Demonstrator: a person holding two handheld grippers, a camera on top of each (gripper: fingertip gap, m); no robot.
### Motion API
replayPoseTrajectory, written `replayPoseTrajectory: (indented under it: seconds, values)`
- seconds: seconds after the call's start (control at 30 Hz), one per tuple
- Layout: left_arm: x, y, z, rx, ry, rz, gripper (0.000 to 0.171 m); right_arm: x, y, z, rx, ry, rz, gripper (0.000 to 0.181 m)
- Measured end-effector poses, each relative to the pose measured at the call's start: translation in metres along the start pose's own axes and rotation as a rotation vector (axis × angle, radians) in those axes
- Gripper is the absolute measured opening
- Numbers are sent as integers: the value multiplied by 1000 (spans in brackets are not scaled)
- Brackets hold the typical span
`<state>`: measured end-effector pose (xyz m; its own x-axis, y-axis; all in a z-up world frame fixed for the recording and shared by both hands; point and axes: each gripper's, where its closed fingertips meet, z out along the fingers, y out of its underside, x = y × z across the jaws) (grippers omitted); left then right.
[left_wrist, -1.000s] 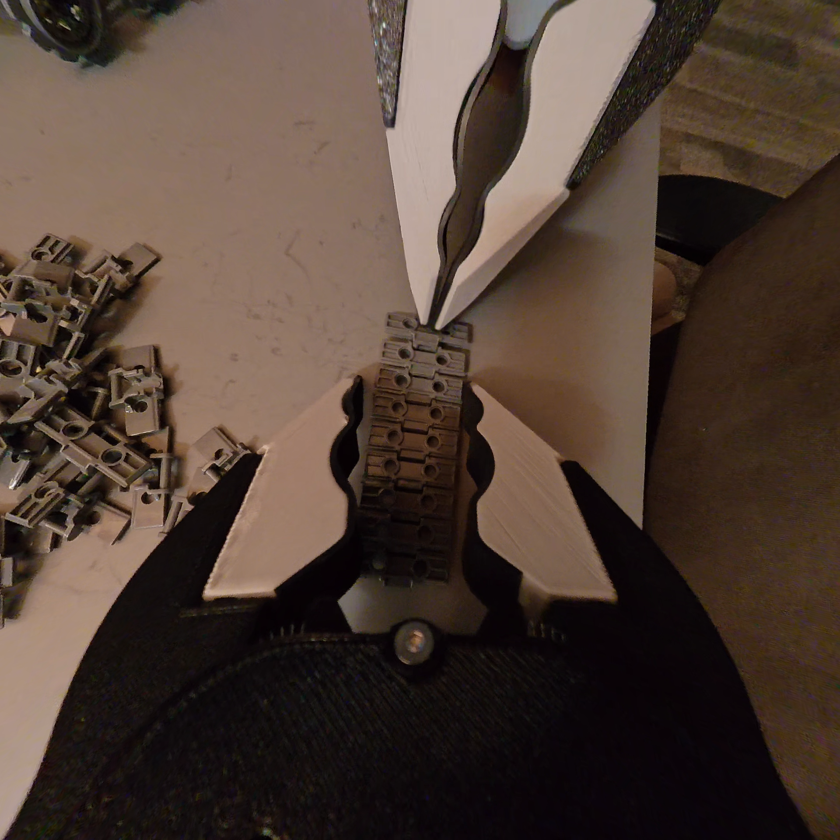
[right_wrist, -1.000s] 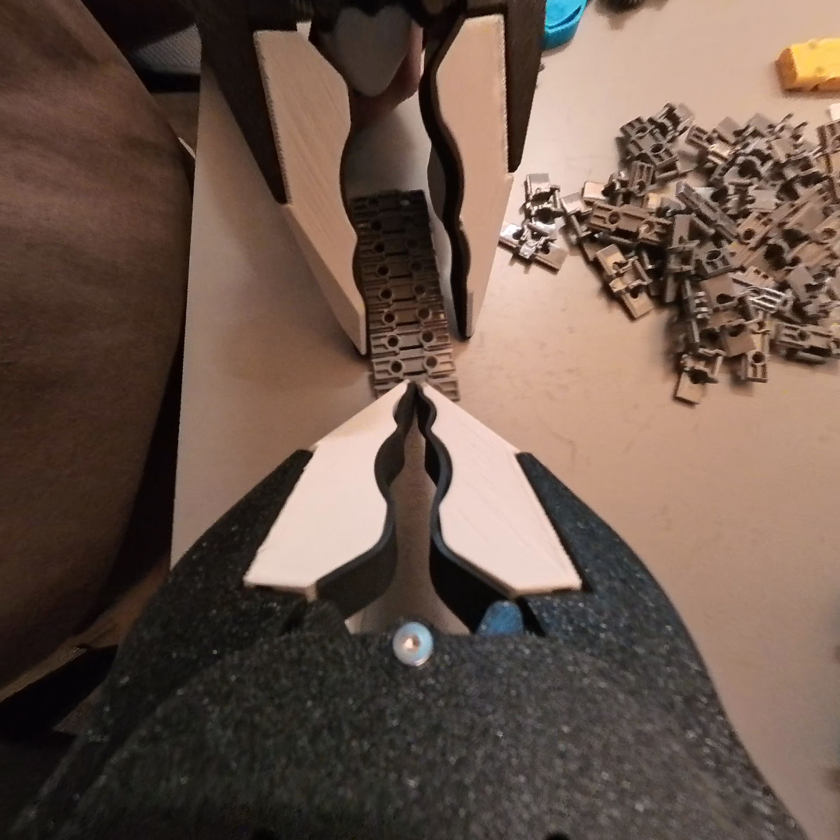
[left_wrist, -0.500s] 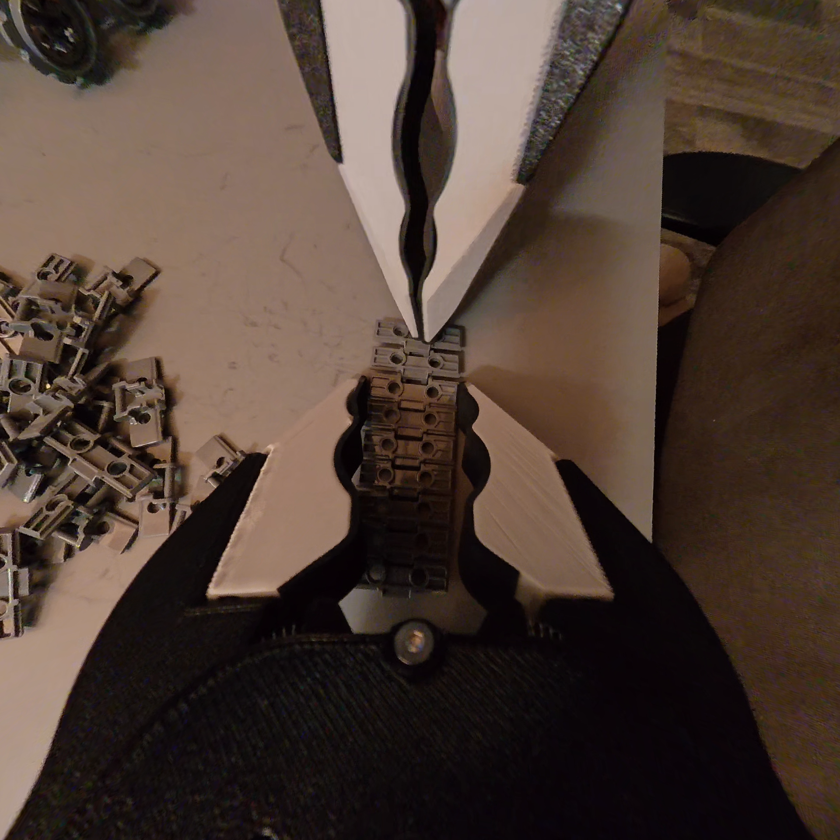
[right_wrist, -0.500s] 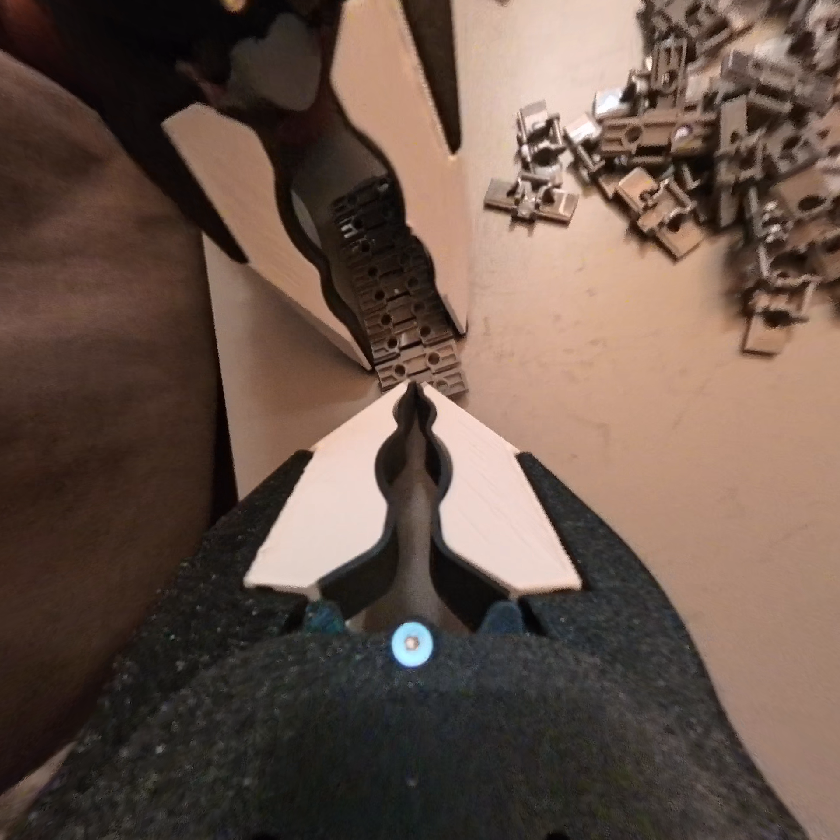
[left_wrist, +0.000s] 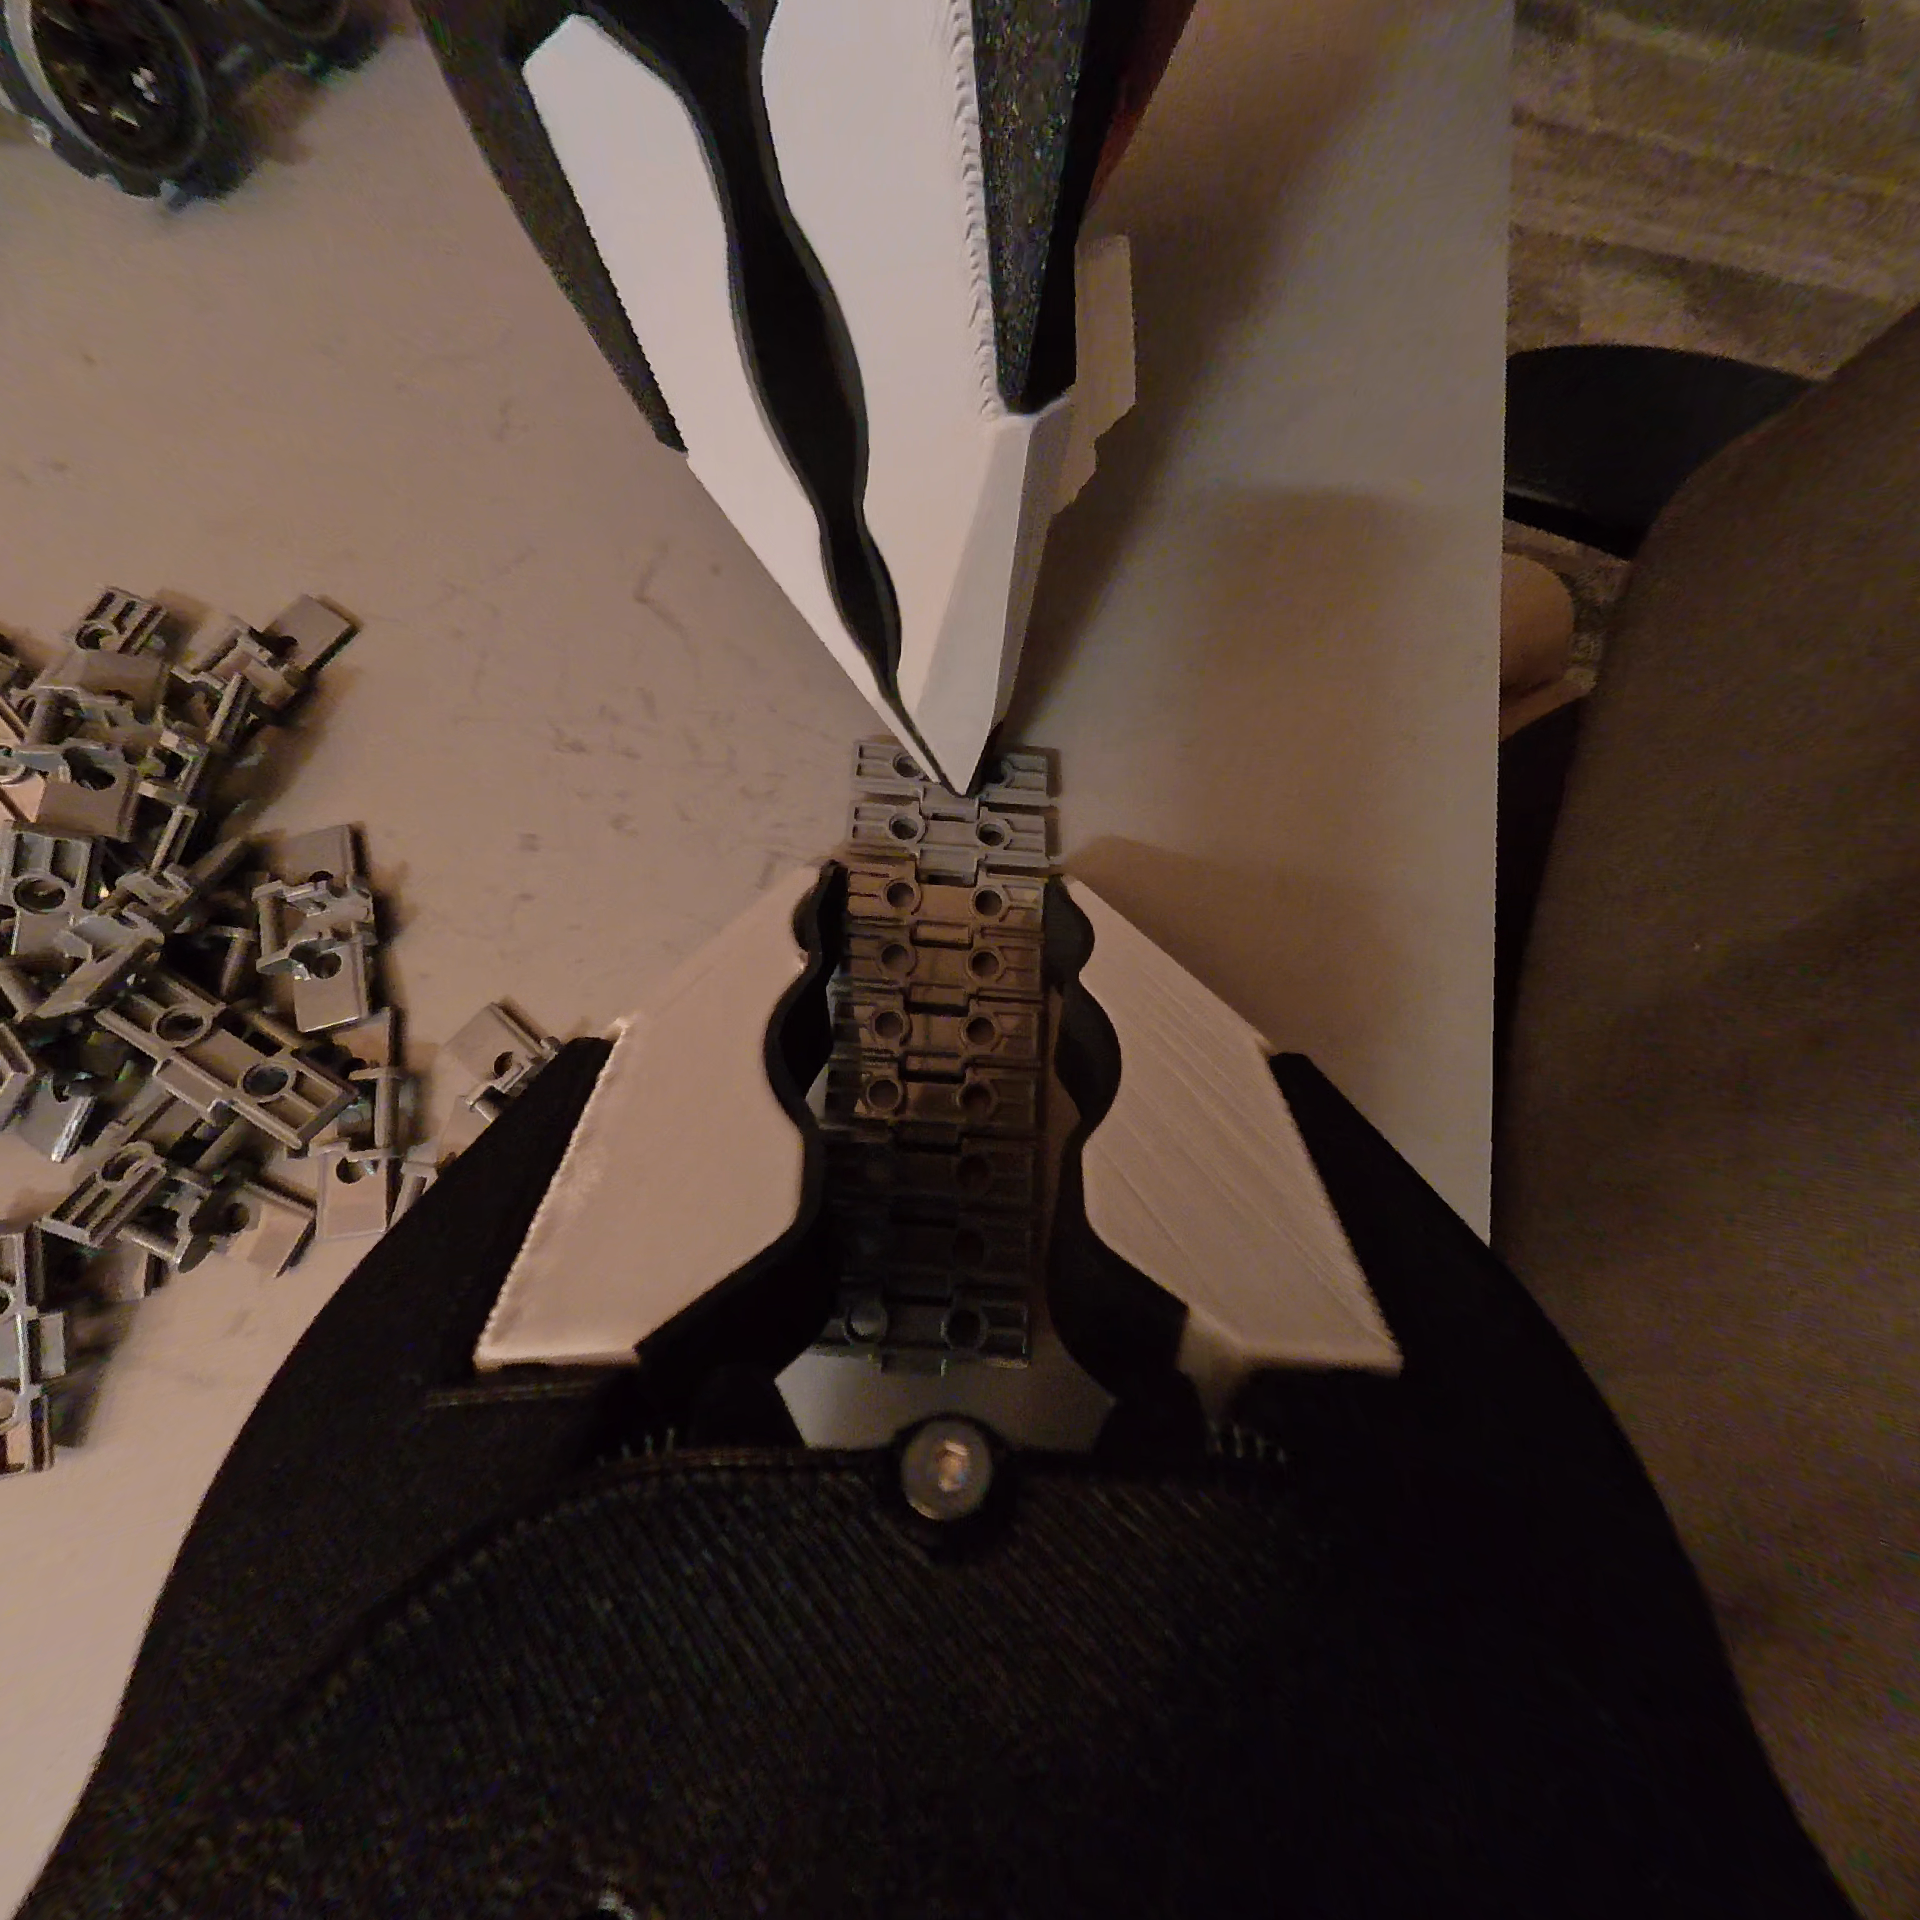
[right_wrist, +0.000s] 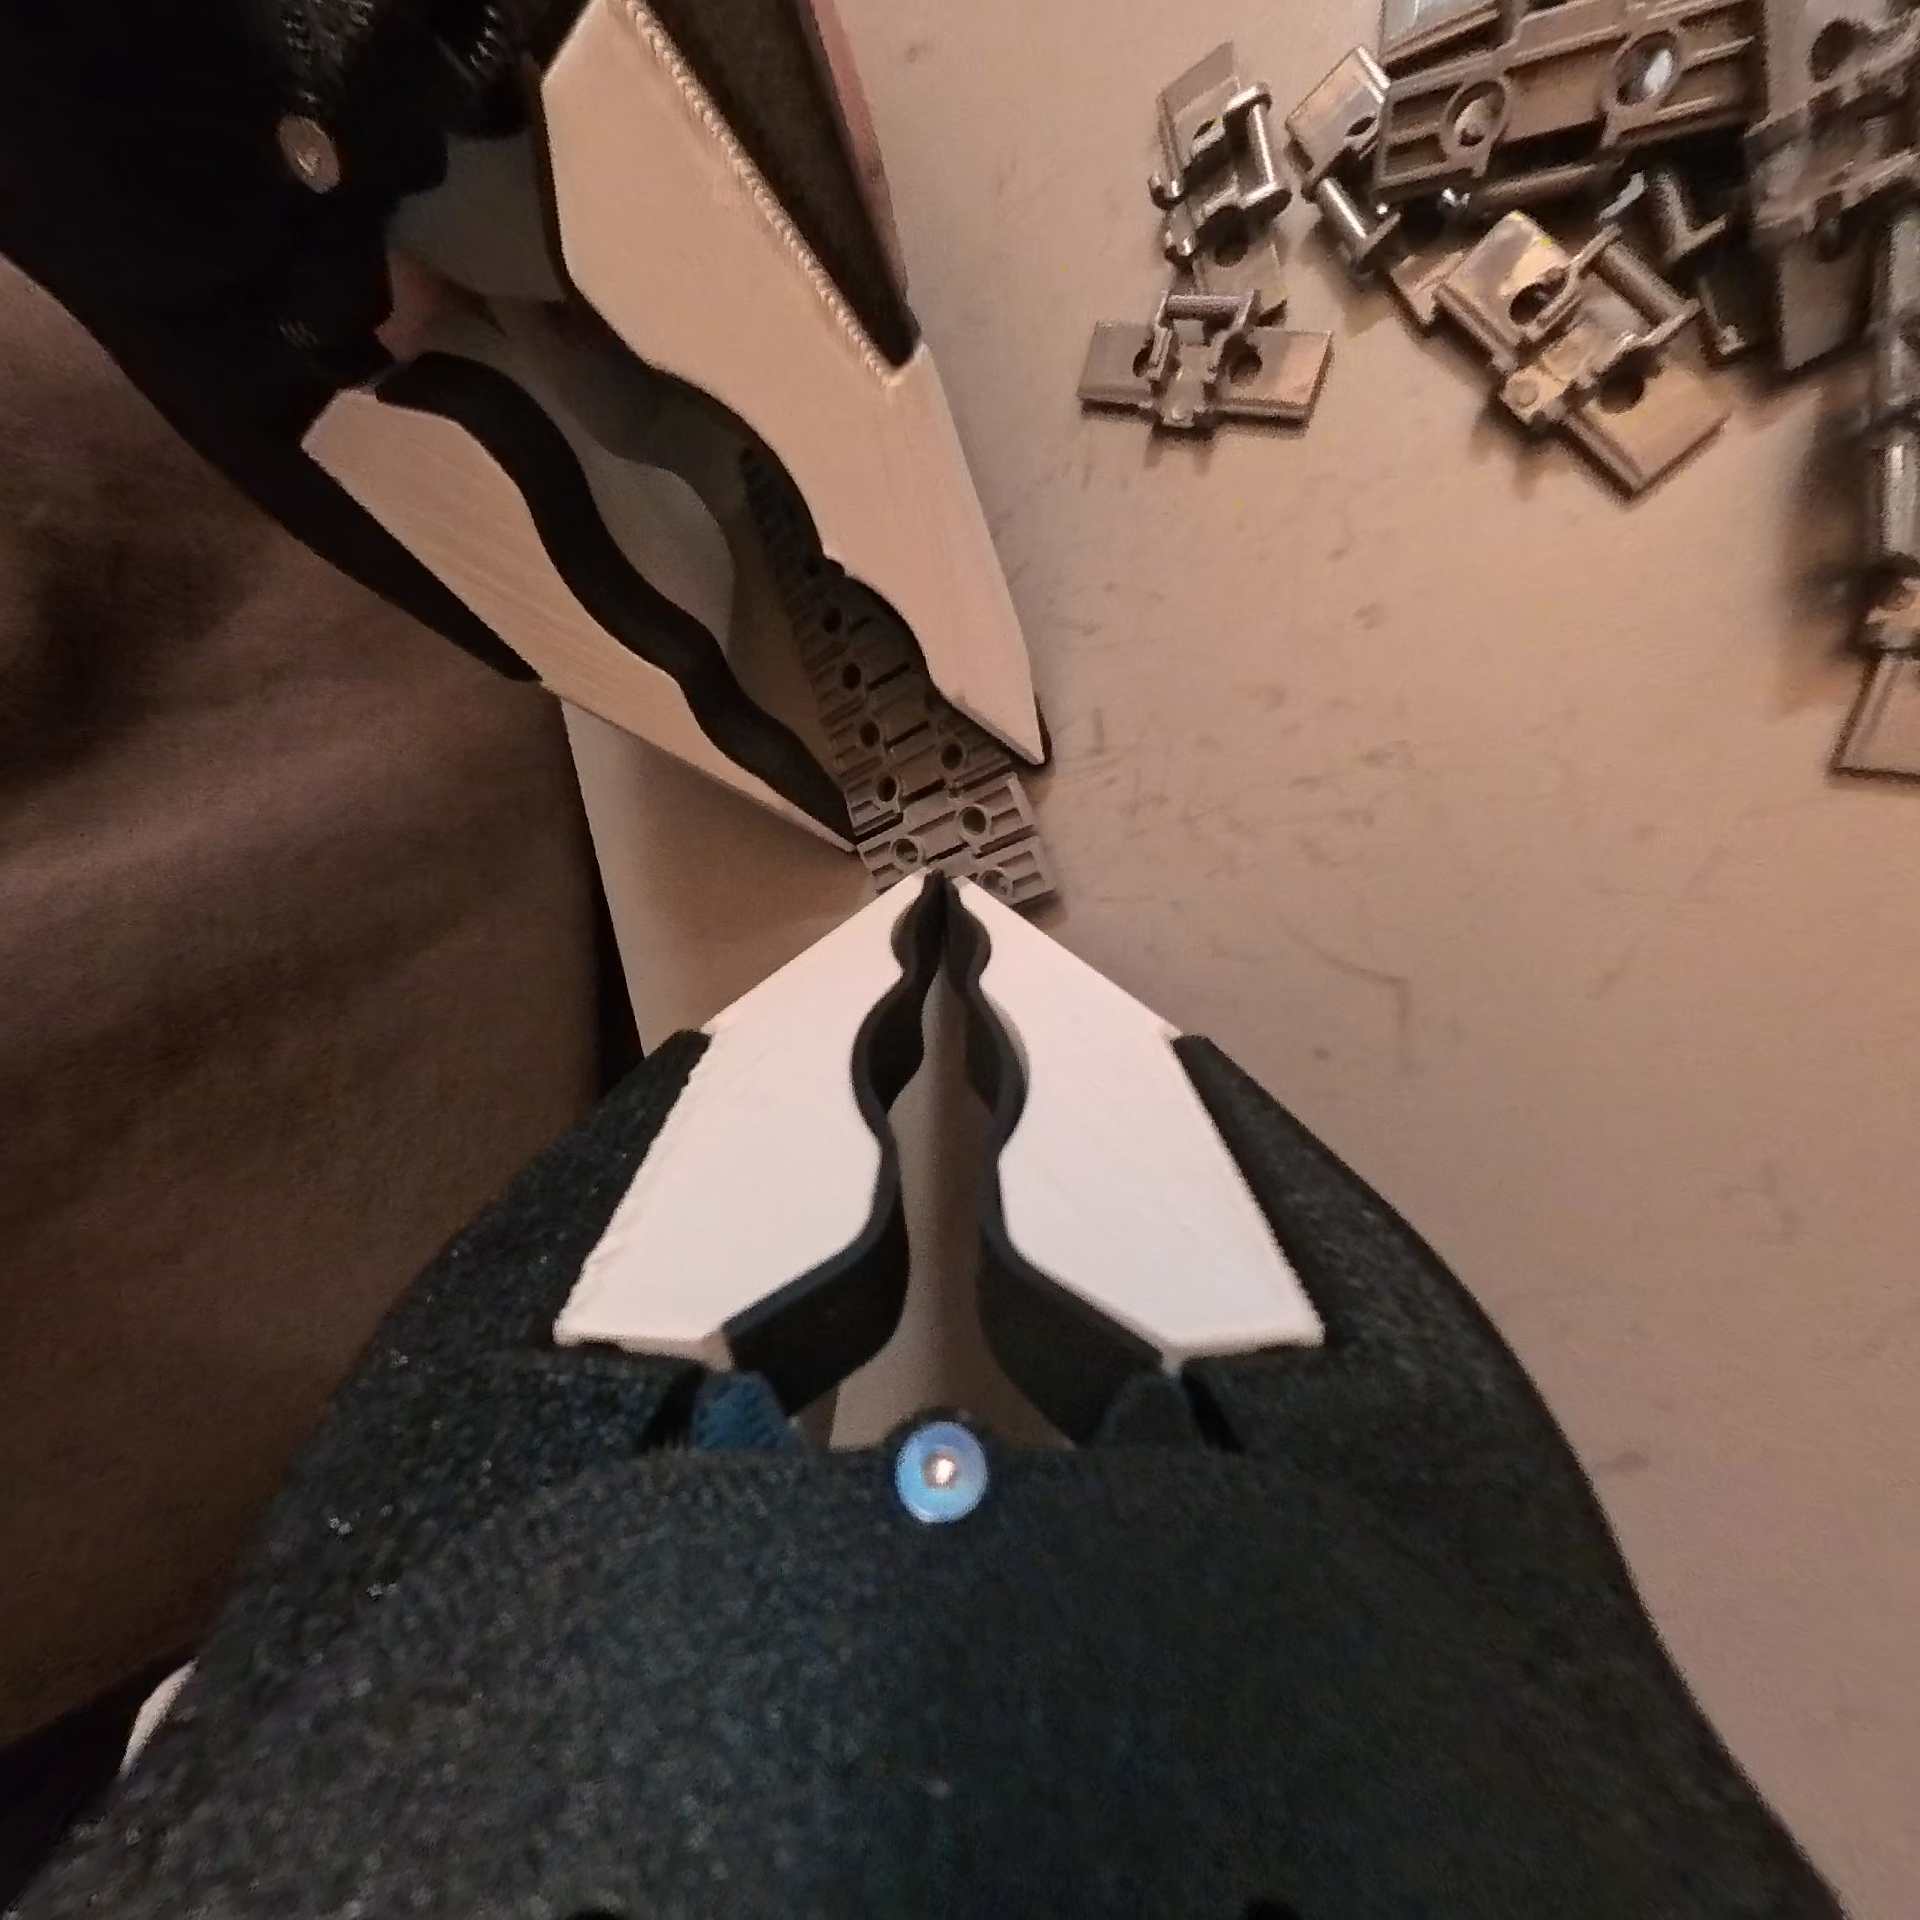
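Table (left_wrist: 364, 436): wheel (left_wrist: 114, 94) in left view only

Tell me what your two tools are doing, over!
Left tool clamped on grey track strip. Right tool shut, tips on strip's far end. Loose grey links piled beside on table, nothing blocking.

Black wheel (left_wrist: 99, 88) cut off at edge; loose grey links (right_wrist: 1870, 312) blurred.

Pale scuffed table (left_wrist: 436, 436) with heap of loose grey links (left_wrist: 156, 935).
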<state>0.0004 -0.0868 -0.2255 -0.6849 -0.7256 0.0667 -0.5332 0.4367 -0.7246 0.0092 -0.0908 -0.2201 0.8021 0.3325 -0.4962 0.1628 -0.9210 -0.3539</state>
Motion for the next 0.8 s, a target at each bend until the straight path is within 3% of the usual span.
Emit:
replayPoseTrajectory:
  seconds: [0.23,0.8]
  values:
    - [0,0,0,0,-1,5,35,0,-2,1,-24,-71,57,0]
    - [0,-4,4,1,-21,34,35,1,-3,2,-100,124,46,0]
